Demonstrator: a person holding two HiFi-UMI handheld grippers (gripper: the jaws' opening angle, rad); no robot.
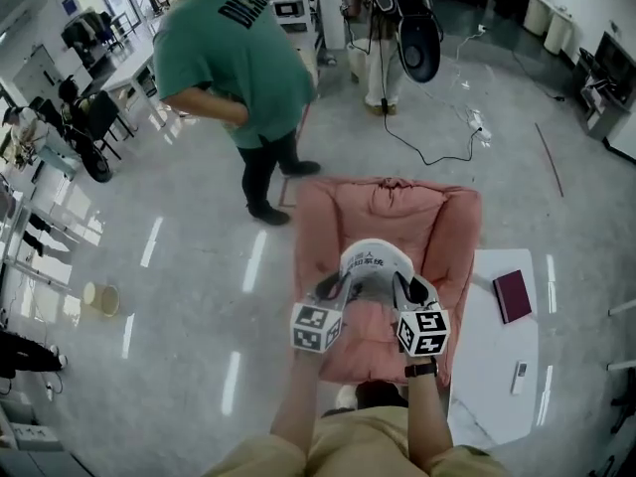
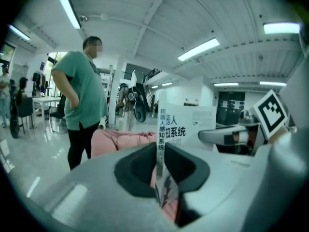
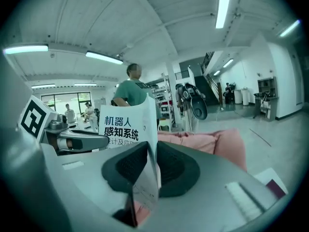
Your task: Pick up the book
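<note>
A white book (image 1: pixel 375 263) with dark printed characters on its cover is held up in the air over a pink armchair (image 1: pixel 452 229), one gripper on each side. In the head view my left gripper (image 1: pixel 340 286) grips its left edge and my right gripper (image 1: pixel 403 286) its right edge. The left gripper view has the book (image 2: pixel 188 124) edge-on, and my left gripper (image 2: pixel 161 164) is shut on it. In the right gripper view the book (image 3: pixel 126 124) stands upright with my right gripper (image 3: pixel 146 172) shut on it. Each gripper shows in the other's view.
A person in a green shirt (image 1: pixel 234 58) stands on the glossy floor beyond the armchair, another person (image 1: pixel 383 28) farther back. A white side table (image 1: pixel 497 351) to the right carries a maroon book (image 1: pixel 513 295) and a small remote (image 1: pixel 519 376). A black cable (image 1: pixel 427 152) lies on the floor.
</note>
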